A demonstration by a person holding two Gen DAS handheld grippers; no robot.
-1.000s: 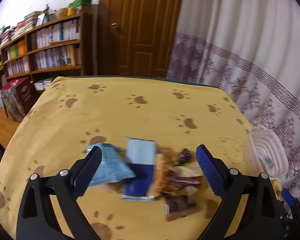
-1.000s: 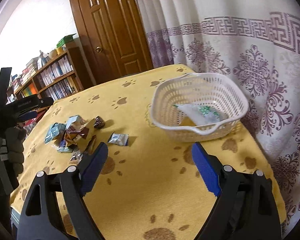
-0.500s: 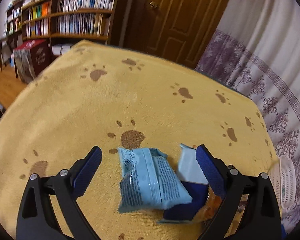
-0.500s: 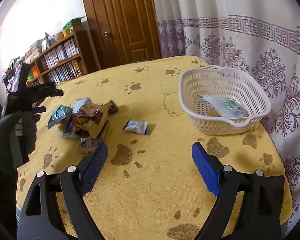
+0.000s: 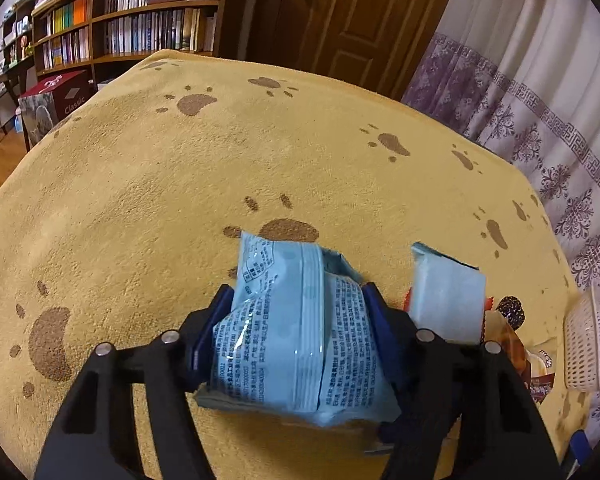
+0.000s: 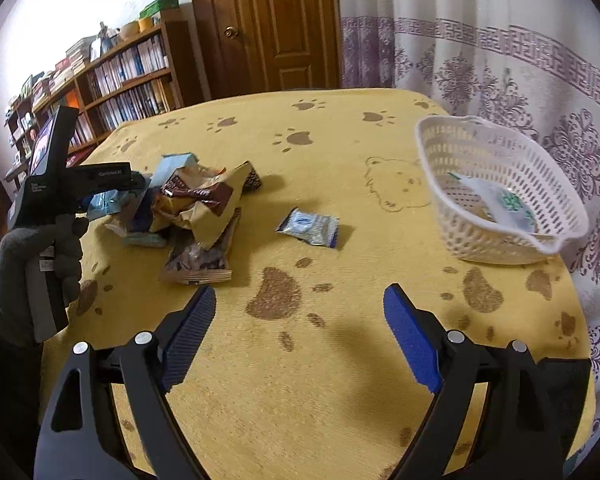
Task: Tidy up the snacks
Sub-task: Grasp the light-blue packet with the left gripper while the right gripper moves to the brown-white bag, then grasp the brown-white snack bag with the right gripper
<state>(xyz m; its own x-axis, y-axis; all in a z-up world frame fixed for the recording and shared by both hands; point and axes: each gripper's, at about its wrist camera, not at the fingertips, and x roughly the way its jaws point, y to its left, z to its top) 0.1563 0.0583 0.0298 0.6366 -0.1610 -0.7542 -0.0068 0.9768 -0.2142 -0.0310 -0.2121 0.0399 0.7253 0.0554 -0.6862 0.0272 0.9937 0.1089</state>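
Note:
My left gripper is shut on a light blue snack packet, its blue pads pressing both sides. The packet lies at the left end of the snack pile on the yellow paw-print cloth. The left gripper also shows in the right wrist view, held by a gloved hand. My right gripper is open and empty above the cloth near the front edge. A small blue-and-white packet lies alone between the pile and the white basket, which holds one white-green packet.
A second pale blue packet and brown wrappers lie right of the held packet. The basket's rim shows at the far right. Bookshelves, a wooden door and a curtain surround the table.
My left gripper has moved in low over the light blue packet and shut on it. My right gripper has stayed open and shifted slightly nearer the table.

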